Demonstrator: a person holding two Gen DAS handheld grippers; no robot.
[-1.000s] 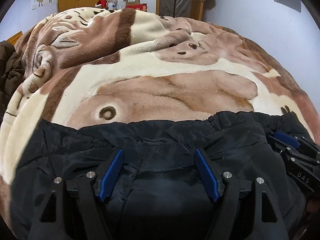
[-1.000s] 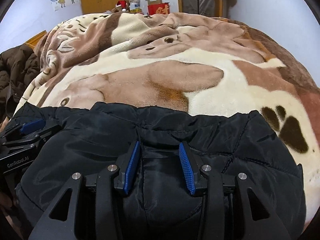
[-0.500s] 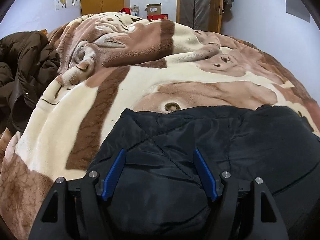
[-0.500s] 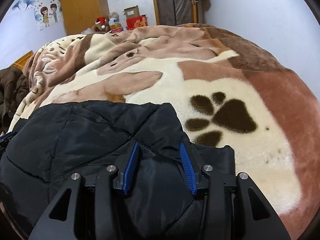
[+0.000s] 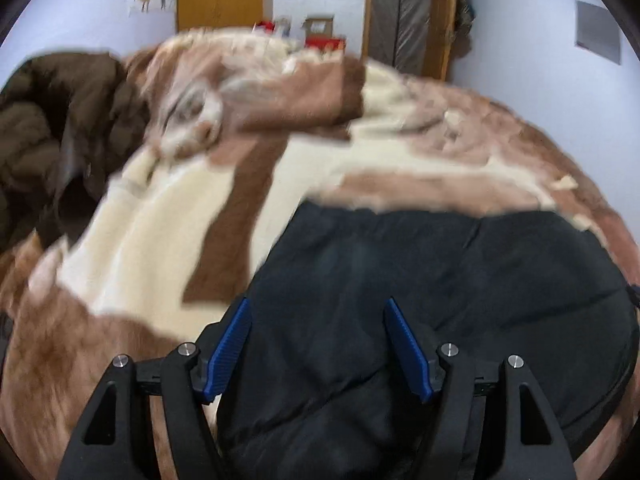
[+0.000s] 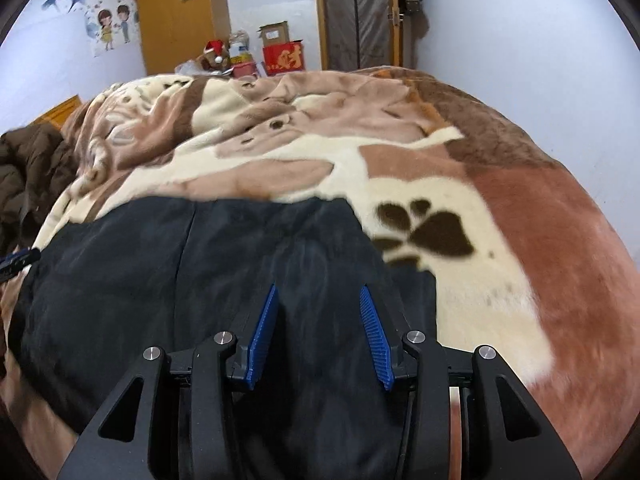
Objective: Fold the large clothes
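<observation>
A black jacket [image 5: 420, 288] lies folded on a bed covered by a brown-and-cream blanket [image 5: 160, 240]. It sits at the near edge of the bed, roughly midway between the left and right sides. Its far hem runs straight across the blanket.

Left gripper [image 5: 318, 344]: jaws spread wide, nothing clamped. The blue pads [image 5: 230, 346] stand over the jacket's left part; the left pad lies at the jacket's left edge, where black fabric meets blanket. The view is motion-blurred, so contact between pads and fabric cannot be confirmed.

Right gripper [image 6: 318, 332]: jaws apart, with jacket [image 6: 180, 272] fabric visible between the blue pads [image 6: 374, 338]. Whether the pads pinch the fabric or only sit above it cannot be determined. This gripper stands over the jacket's right part, near its right edge. A paw print [image 6: 432, 232] on the blanket [image 6: 540, 240] lies just beyond that edge.

The left gripper's blue tip [image 6: 18, 258] shows at the jacket's left side in the right wrist view.

A brown coat [image 5: 52, 136] is heaped at the bed's left edge, well apart from the jacket. A red box [image 6: 284, 58] and a cardboard box [image 6: 274, 34] stand beyond the far edge.
</observation>
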